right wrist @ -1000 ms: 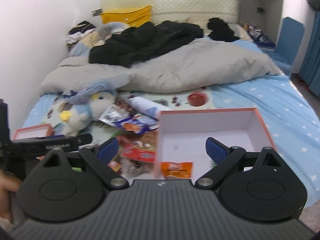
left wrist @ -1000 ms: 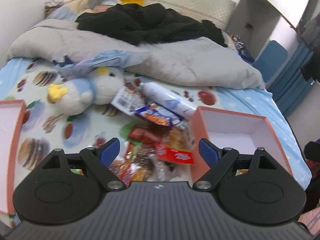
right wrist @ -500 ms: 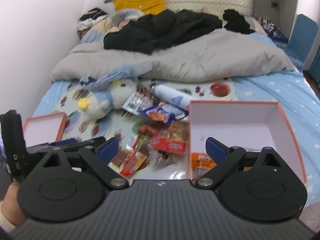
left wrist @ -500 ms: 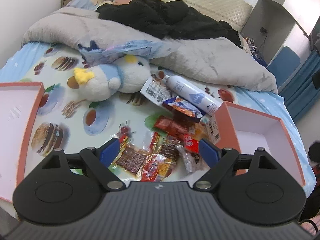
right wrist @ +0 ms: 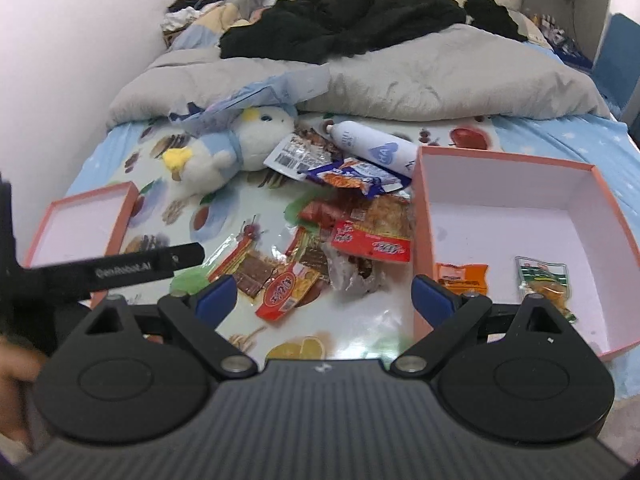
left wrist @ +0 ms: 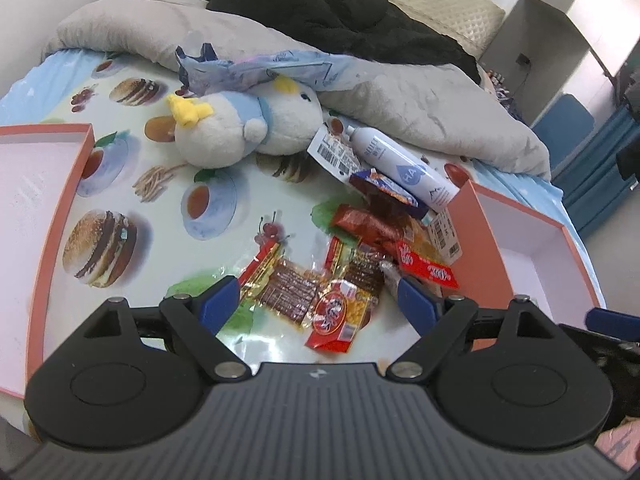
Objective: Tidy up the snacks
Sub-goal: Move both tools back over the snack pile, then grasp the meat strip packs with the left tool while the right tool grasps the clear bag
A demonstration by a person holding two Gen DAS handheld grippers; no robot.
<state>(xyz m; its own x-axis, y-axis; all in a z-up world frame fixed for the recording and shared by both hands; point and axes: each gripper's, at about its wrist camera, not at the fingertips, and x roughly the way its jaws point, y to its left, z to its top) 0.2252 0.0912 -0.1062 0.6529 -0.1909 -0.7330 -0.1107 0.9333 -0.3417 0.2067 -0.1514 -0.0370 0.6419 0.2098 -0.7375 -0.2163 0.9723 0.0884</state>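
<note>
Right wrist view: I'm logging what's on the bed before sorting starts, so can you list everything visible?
Large box: one, pink outside, white inside, right of the snack pile.
Packets in large box: two, an orange packet and a green packet, on its floor.
Small box: one, pink, left side of the bed.
Snack pile: many wrappers, mostly red, orange and brown, between the boxes.
Spray can: one, white, lying behind the pile.
Plush toy: one, white and blue, left of the can.
Blanket: one, grey, across the bed.
Clothes: black heap on the blanket.
Left gripper: open, over the pile.
Right gripper: open, empty.
</note>
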